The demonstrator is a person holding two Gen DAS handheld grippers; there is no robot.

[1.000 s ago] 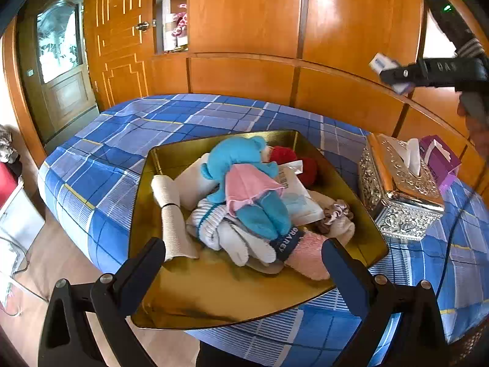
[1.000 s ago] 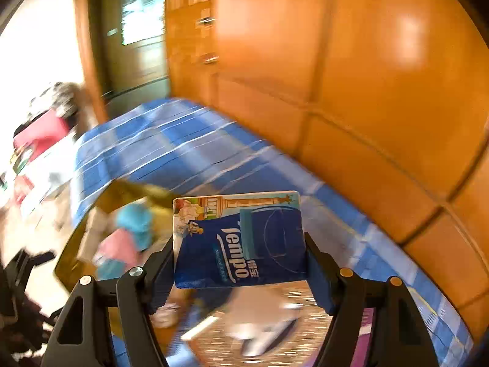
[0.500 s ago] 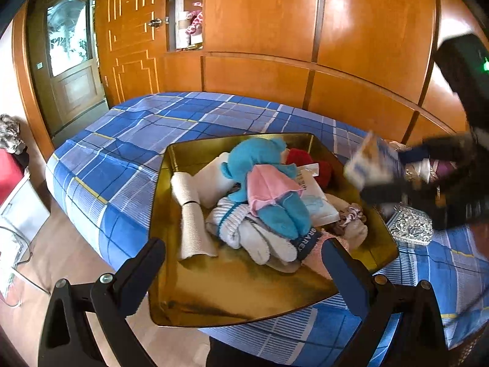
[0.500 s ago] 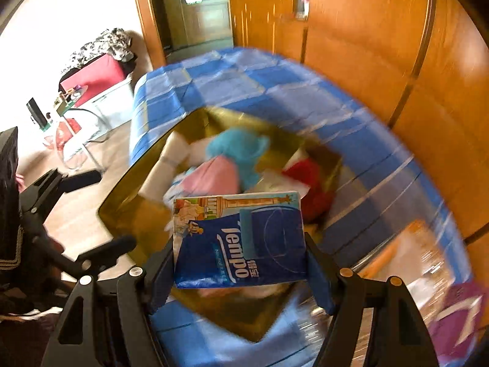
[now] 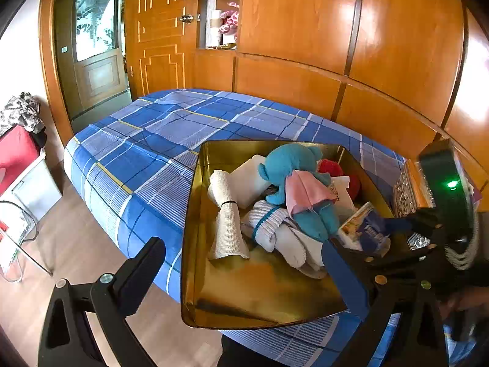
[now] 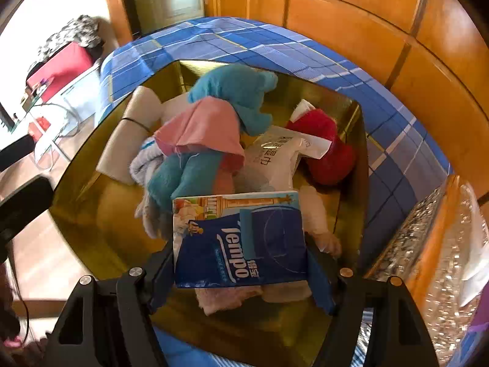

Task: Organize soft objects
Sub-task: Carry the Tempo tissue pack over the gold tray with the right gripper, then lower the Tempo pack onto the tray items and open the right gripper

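Note:
A gold tray (image 5: 189,214) on the blue plaid cloth holds a pile of soft things: a teal plush in a pink dress (image 5: 299,189), a red plush (image 6: 324,146), a rolled beige cloth (image 5: 226,214), white socks (image 5: 275,229) and a wipes packet (image 6: 275,159). My right gripper (image 6: 241,263) is shut on a blue Tempo tissue pack (image 6: 241,241) and hangs low over the tray's near right part, just above the pile. In the left wrist view, the same pack (image 5: 366,229) shows beside the teal plush. My left gripper (image 5: 244,275) stands open at the tray's near edge, holding nothing.
An ornate silver tissue box (image 6: 428,244) stands right of the tray (image 6: 360,153), with a purple pack behind it. Wooden wall panels curve behind the table. The blue plaid cloth (image 5: 146,153) stretches left of the tray. A red bag (image 5: 15,153) and a glass stand sit on the floor at left.
My right gripper came down with the tissue pack from high above the silver box to just over the pile in the tray. The left gripper shifted slightly sideways and stayed open.

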